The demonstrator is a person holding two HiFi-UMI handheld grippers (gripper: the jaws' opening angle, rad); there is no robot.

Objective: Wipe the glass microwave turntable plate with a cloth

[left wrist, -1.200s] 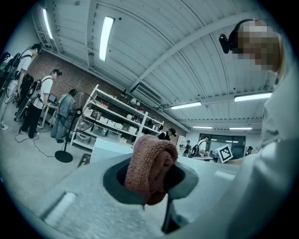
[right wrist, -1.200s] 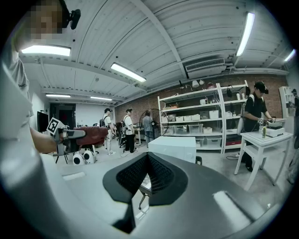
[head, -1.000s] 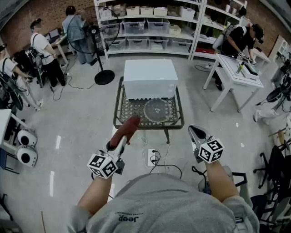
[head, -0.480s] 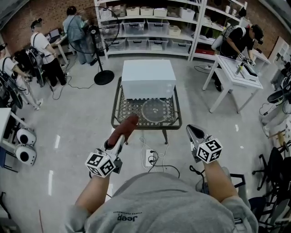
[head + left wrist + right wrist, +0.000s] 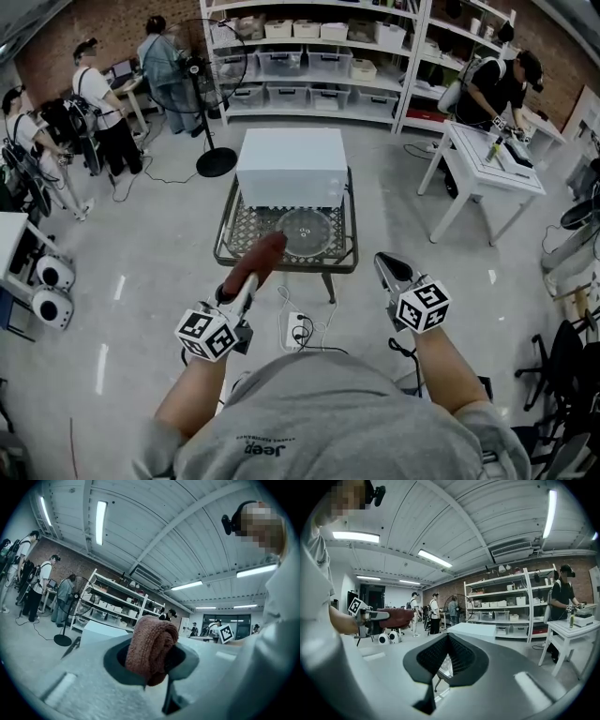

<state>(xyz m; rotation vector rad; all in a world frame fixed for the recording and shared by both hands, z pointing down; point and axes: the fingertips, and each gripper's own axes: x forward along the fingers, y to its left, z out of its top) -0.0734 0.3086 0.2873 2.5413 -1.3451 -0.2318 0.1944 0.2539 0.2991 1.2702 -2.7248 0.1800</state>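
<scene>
Glass plate: the round clear glass microwave turntable plate (image 5: 306,228) lies flat on the dark metal lattice table (image 5: 281,265), just in front of the white box-shaped microwave (image 5: 292,167). It is well apart from both grippers.
Cloth: the rust-brown knitted cloth (image 5: 258,261) is rolled into a thick wad and projects forward from the left gripper (image 5: 246,281).
Left gripper: the jaws are clamped on the cloth. In the left gripper view the wad (image 5: 150,648) fills the gap and bulges above the pads.
Right gripper: the right gripper (image 5: 388,270) has its jaw tips meeting with nothing between them, as the right gripper view (image 5: 447,660) also shows.
Left arm pose: the forearm is extended forward and low, and the gripper is angled toward the table's near left corner. The cloth tip sits level with the table's near edge in the head view, but its height above the table cannot be told.
Right arm pose: the forearm is extended forward beside the body, and the gripper points toward the table's near right side without touching anything.
Stage, as judged: this is the approach. No cloth-to-glass contact is evident, so wiping has not begun.
Method advised: bring the wad down over the plate centre, press lightly, and sweep in overlapping circles out to the rim. The free right gripper could steady the rim.
Risk, as judged: the plate may slide or spin on the lattice under sideways pressure, and a loose grip could shed the cloth.
</scene>
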